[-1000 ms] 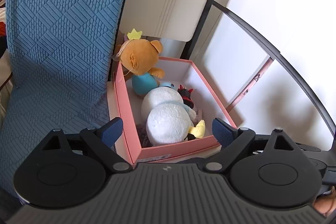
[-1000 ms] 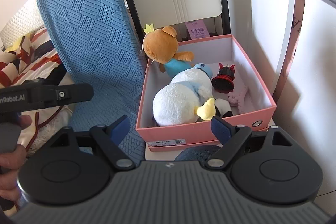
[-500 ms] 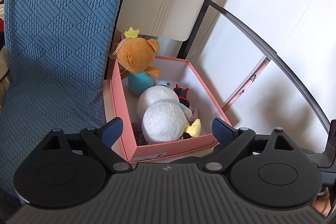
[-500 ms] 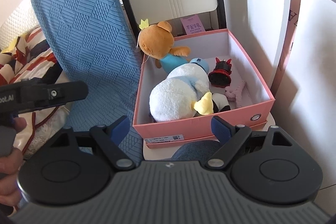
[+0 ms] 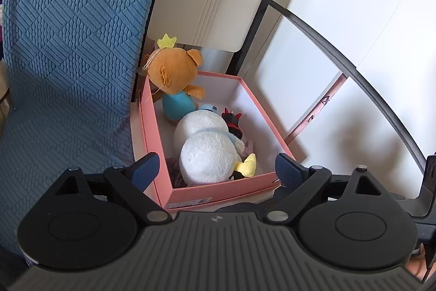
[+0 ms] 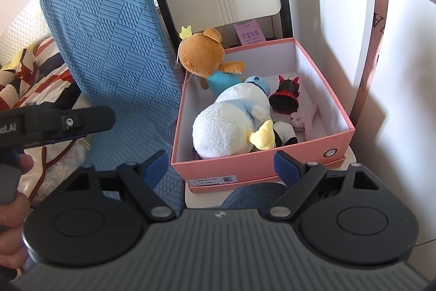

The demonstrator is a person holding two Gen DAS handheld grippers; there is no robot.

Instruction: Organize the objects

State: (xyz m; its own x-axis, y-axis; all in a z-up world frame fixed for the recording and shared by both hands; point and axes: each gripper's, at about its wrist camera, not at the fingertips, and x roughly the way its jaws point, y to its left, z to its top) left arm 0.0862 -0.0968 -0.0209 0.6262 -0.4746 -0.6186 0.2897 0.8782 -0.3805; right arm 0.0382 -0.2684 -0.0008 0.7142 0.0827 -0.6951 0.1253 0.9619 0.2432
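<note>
Toys are lying packed in the pink box (image 5: 218,188) in the left wrist view: the white plush (image 5: 208,154) is filling the near end, the orange bear (image 5: 174,72) is leaning at the far corner, and the left gripper (image 5: 216,168) is hanging released and empty above the near rim. In the right wrist view, the right gripper (image 6: 222,164) is likewise gaping empty before the box (image 6: 245,164), so the filling is looking finished; next is probably closing or shifting it.
</note>
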